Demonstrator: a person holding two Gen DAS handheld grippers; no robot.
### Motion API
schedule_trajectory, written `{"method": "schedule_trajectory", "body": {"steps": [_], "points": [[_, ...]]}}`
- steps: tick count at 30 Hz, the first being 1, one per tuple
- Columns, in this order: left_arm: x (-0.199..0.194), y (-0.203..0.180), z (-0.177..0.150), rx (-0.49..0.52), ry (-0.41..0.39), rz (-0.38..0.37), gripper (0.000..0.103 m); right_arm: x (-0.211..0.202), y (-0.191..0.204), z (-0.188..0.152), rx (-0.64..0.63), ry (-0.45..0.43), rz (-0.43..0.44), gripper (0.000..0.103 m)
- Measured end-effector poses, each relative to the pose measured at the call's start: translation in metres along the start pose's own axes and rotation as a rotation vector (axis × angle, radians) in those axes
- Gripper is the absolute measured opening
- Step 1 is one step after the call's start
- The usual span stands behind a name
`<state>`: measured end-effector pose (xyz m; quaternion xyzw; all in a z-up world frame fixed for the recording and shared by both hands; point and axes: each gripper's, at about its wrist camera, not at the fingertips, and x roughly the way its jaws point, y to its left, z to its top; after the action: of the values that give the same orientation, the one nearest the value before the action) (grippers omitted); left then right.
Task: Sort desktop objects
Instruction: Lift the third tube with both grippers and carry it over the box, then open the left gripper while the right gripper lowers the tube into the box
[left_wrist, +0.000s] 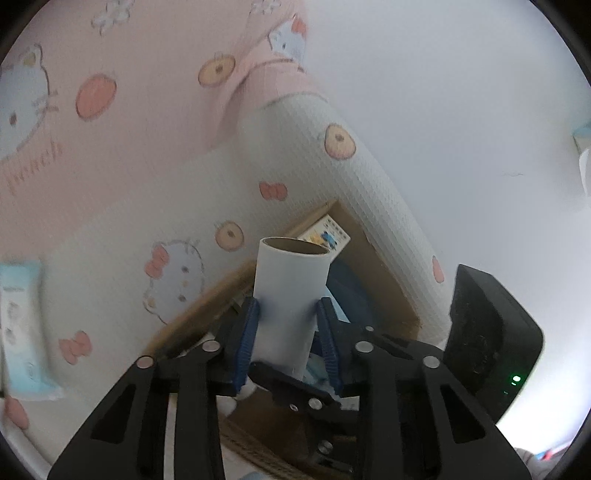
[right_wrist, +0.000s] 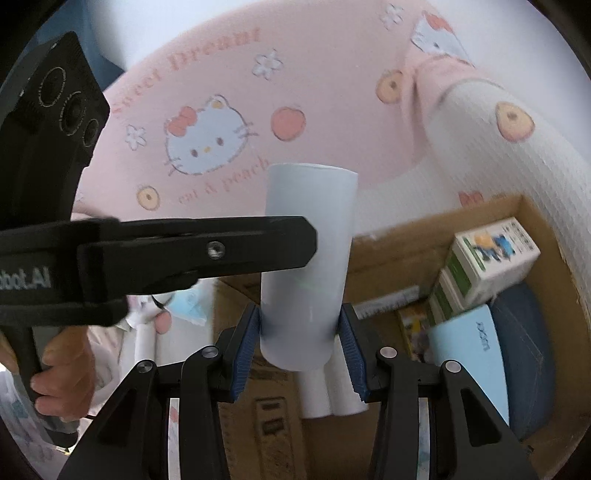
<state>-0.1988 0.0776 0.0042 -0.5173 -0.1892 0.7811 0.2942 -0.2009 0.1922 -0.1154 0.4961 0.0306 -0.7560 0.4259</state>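
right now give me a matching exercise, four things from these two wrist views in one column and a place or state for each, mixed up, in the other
Things
1. white paper roll with brown cardboard core
2. pale blue-white cylindrical tube
3. light blue flat box with printed lettering
4. black device with a green light

Places or states
A. lying inside the brown cardboard box
B. clamped in the right gripper
C. clamped in the left gripper
D. on the white surface to the right in the left wrist view

Pairs: 1-C, 2-B, 3-A, 4-D
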Motion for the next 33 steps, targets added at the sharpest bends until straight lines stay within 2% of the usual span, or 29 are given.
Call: {"method": "schedule_trajectory", "body": {"steps": [2, 7, 9, 10, 12, 16, 18, 21, 25, 30, 33], "points": [[0.008, 0.0, -0.002, -0.011, 0.029, 0.001, 0.025, 0.002, -0.008, -0.002, 0.023, 0.022, -0.003, 0.041], [0.028, 0.0, -0.004, -0.037, 0.118, -0.018, 0.024, 0.012, -0.029, -0.01, 0.068, 0.074, 0.026, 0.041], [0.034, 0.001, -0.005, -0.055, 0.135, -0.027, 0.033, 0.015, -0.034, -0.013, 0.088, 0.093, 0.037, 0.041], [0.038, 0.0, -0.006, -0.054, 0.143, -0.026, 0.042, 0.017, -0.037, -0.014, 0.098, 0.102, 0.038, 0.041], [0.043, -0.002, -0.009, -0.051, 0.161, -0.015, 0.046, 0.018, -0.039, -0.018, 0.104, 0.114, 0.041, 0.041], [0.051, -0.006, -0.01, -0.043, 0.174, -0.006, 0.047, 0.015, -0.042, -0.024, 0.115, 0.113, 0.036, 0.041], [0.059, -0.007, -0.011, -0.042, 0.21, 0.037, 0.047, 0.015, -0.046, -0.029, 0.149, 0.107, 0.041, 0.041], [0.069, -0.002, -0.011, -0.096, 0.24, 0.04, 0.047, 0.015, -0.051, -0.034, 0.179, 0.105, 0.047, 0.041], [0.082, 0.008, -0.014, -0.176, 0.294, 0.026, 0.047, 0.01, -0.049, -0.037, 0.149, 0.094, 0.005, 0.041], [0.089, 0.006, -0.014, -0.214, 0.3, 0.029, 0.047, 0.011, -0.046, -0.04, 0.103, 0.102, -0.041, 0.041], [0.095, 0.009, -0.014, -0.27, 0.315, 0.03, 0.05, 0.015, -0.044, -0.042, 0.087, 0.104, -0.058, 0.041]]}}
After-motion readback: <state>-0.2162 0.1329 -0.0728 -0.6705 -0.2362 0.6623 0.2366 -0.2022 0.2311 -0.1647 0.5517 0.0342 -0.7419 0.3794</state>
